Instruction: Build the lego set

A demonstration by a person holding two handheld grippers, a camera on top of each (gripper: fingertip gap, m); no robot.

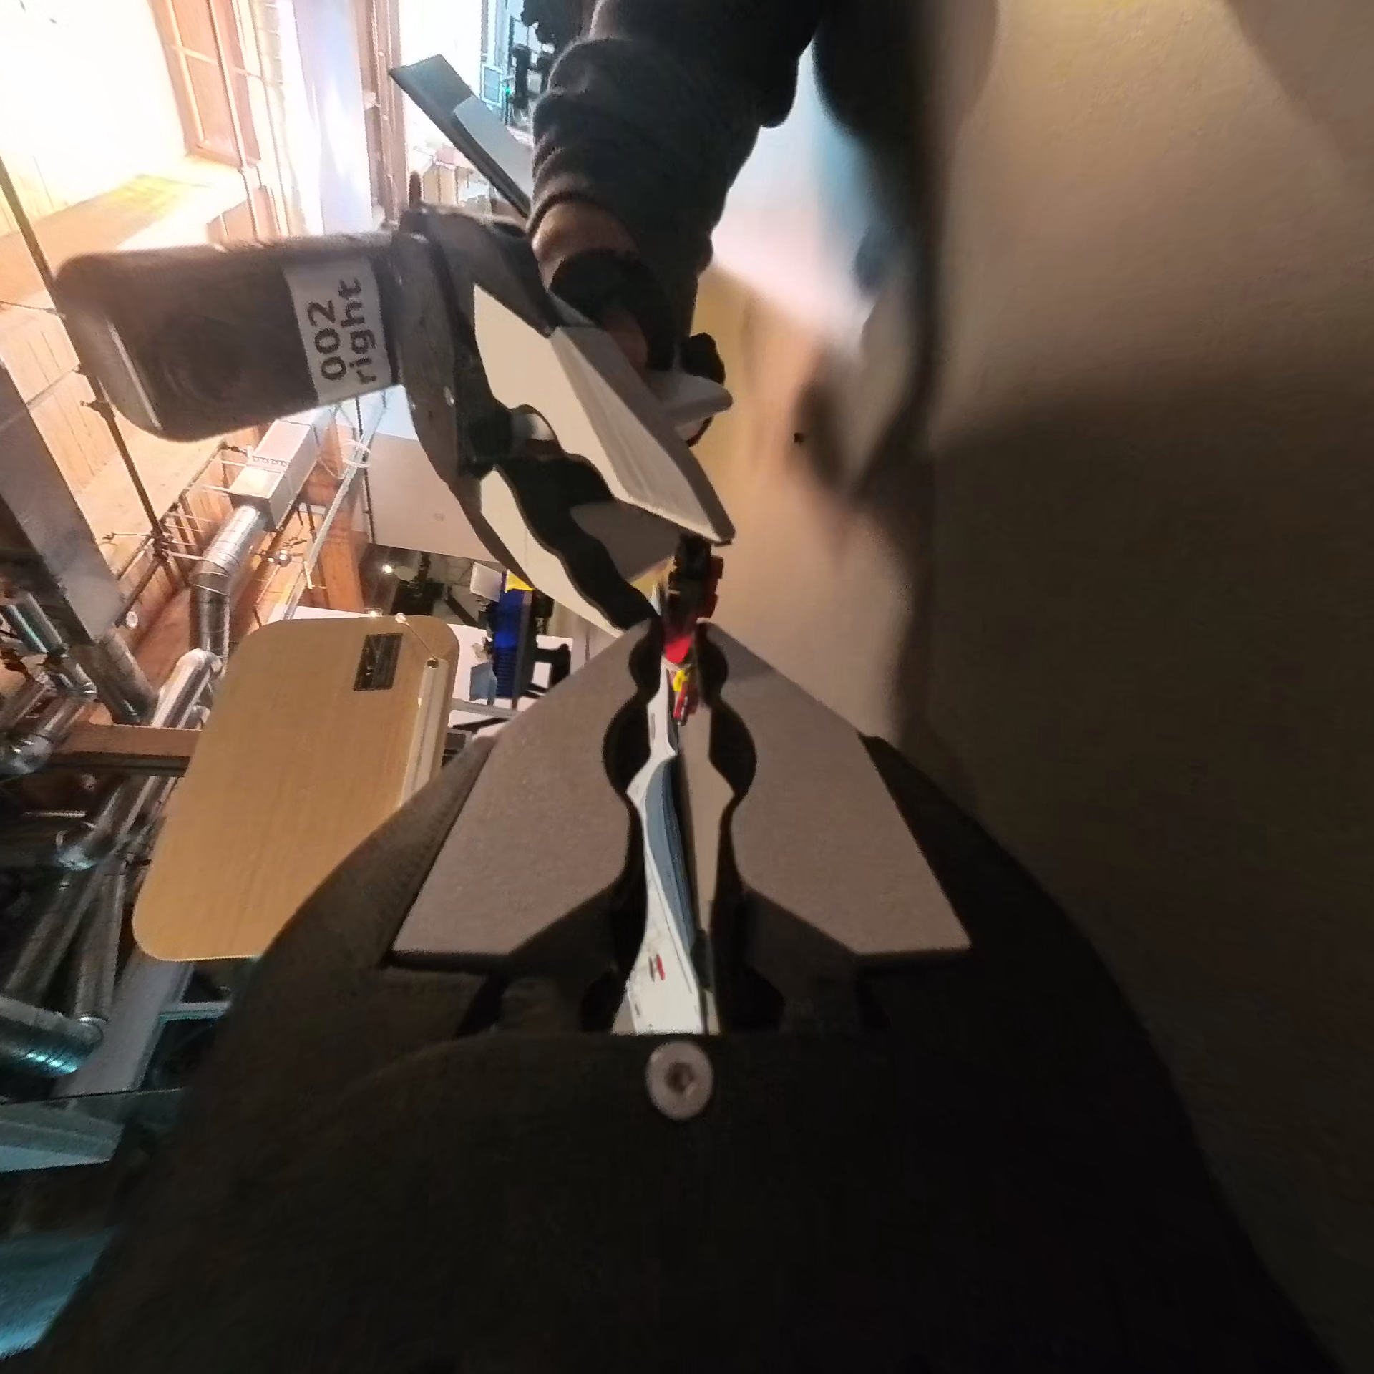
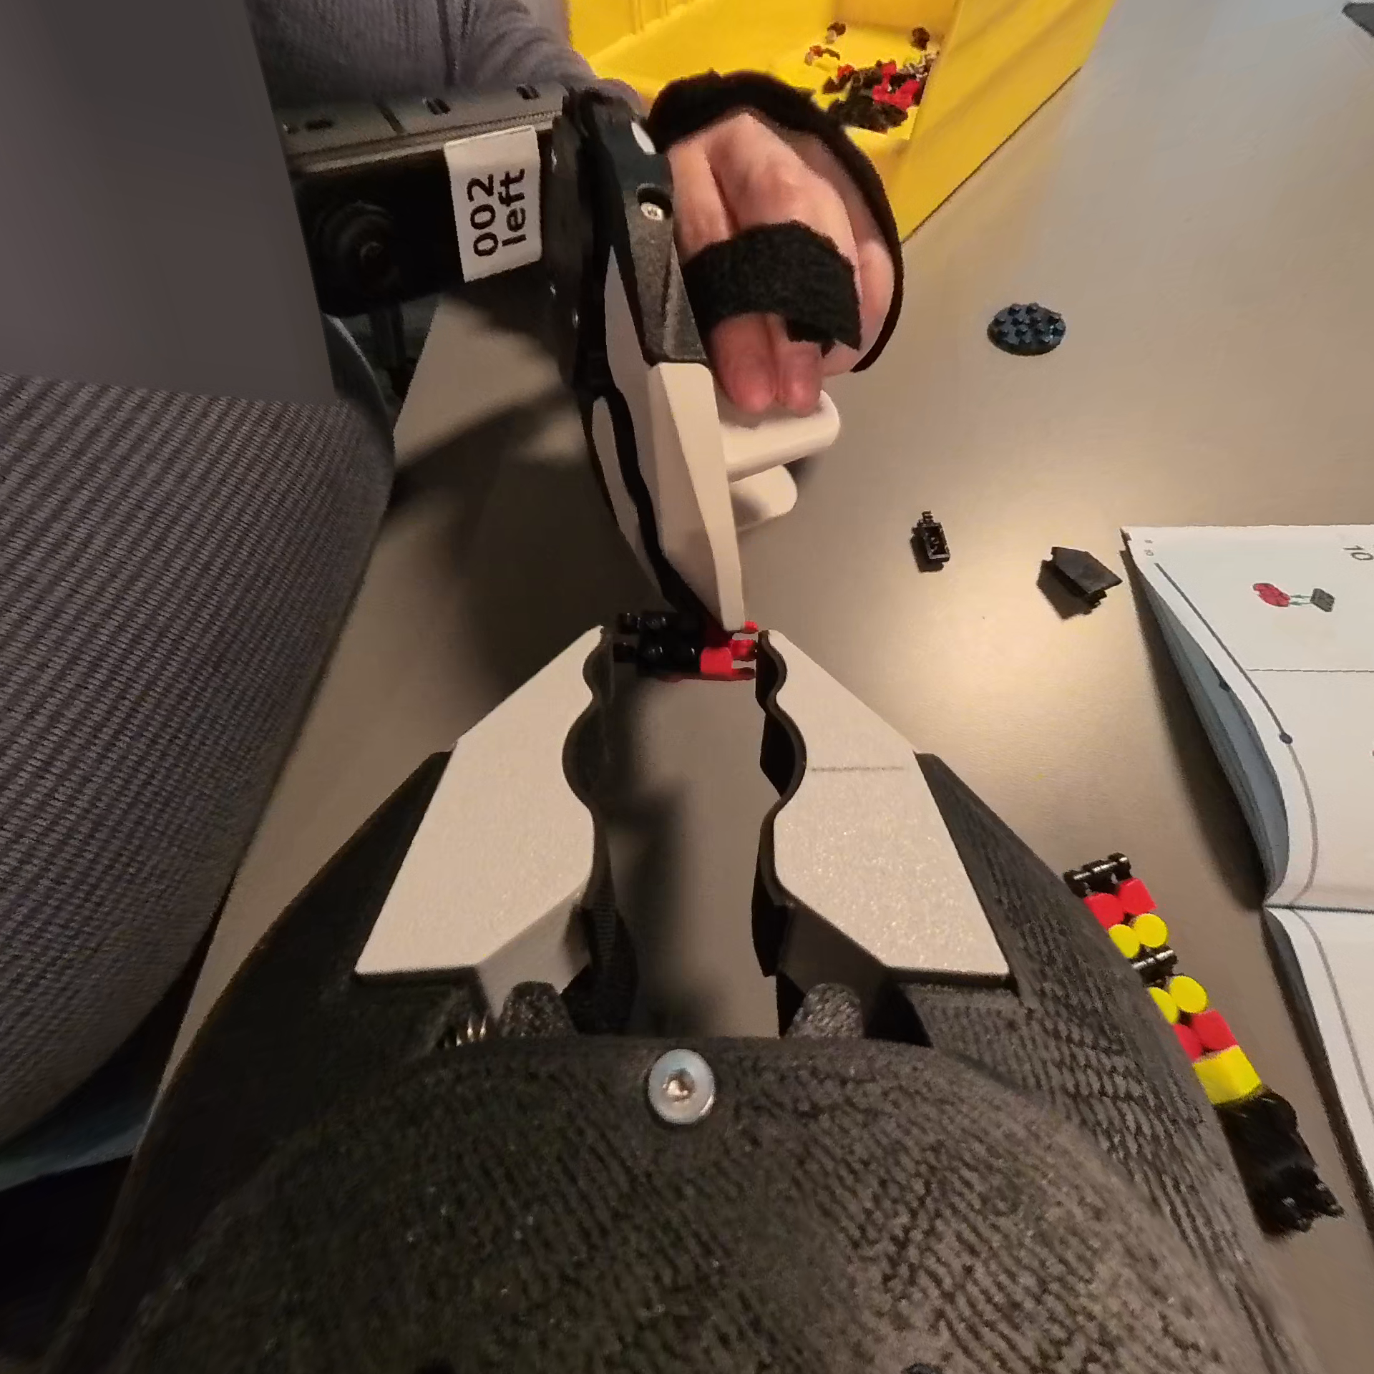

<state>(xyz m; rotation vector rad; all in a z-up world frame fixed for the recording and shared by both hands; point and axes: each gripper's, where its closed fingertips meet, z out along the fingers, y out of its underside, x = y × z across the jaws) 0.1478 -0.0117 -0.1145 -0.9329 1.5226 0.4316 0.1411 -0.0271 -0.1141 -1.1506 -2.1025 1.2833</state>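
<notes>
A small black-and-red lego assembly [image 2: 699, 656] is held in the air above the grey table [image 2: 1041, 446], between both grippers. My right gripper [image 2: 685, 639] is shut on it, with one fingertip at its black end and one at its red end. My left gripper [image 2: 732, 618] comes down from above and pinches the red end. In the left wrist view my left gripper [image 1: 676, 632] is nearly closed on the red part [image 1: 678, 648]. The right gripper [image 1: 691, 554] meets it from above there.
A yellow bin [image 2: 966, 149] with loose pieces stands at the back. On the table lie a dark round plate [image 2: 1026, 327], two small black pieces [image 2: 929, 539], an open instruction booklet [image 2: 1264, 669] and a red-yellow-black strip [image 2: 1167, 996]. A grey upholstered seat [image 2: 149, 669] is on the left. Only a small space, under 4 cm, lies between the two pairs of fingers.
</notes>
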